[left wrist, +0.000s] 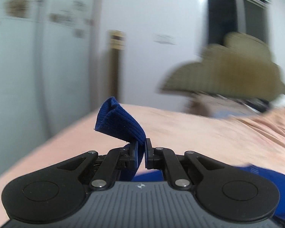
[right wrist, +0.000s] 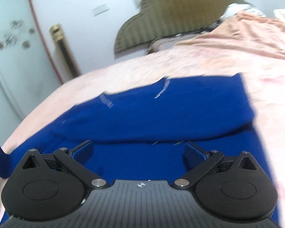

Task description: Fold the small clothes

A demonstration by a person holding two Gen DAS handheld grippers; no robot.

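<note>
- Left wrist view: the left claw is pressed together on an edge of the blue garment. A ribbed flap of the cloth stands up out of the pinch and curls over to the left.
- Below and to the right of that claw, more of the blue cloth shows low over the pink bedsheet, so only part of the piece is lifted.
- Far off stand a white wardrobe on the left and an olive quilted cushion on the right; both are blurred.
- Right wrist view: the right claw is spread wide, with nothing between its pads. It hangs just over the near part of the blue garment, not gripping it.
- Here the garment lies across the pink bedsheet, mostly flat, with a soft ridge running left to right just beyond the claw. At the far left edge a strip of the same blue cloth rises off the bed.
- The olive cushion sits at the far end of the bed, beside a white wall.
- Progress, as I judge it: the folding looks under way rather than finished. One edge is gripped and raised, seemingly for a fold across the body, but no neat folded packet shows. Laying this fold down, any further folds and the smoothing are left.
</note>
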